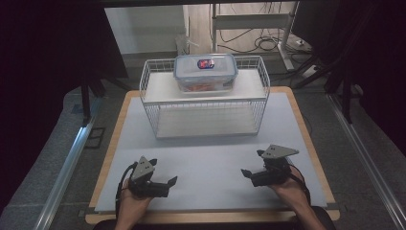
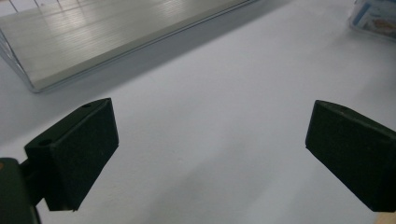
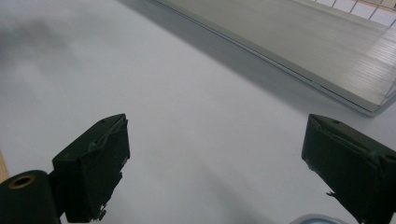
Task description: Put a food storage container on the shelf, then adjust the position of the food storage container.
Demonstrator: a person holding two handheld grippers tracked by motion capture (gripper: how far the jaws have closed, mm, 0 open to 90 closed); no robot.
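While we idle at the near edge | left gripper (image 1: 168,182) and right gripper (image 1: 245,172) both wide, holding nothing | lidded box (image 1: 205,72) on rack (image 1: 148,88) straight ahead, long axis crosswise, 2 hands about equally near

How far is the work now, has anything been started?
Nothing looks done: the lidded container sits on the upper shelf of the wire rack. Nothing is in hand: left gripper and right gripper rest open on the table. Everything is left.
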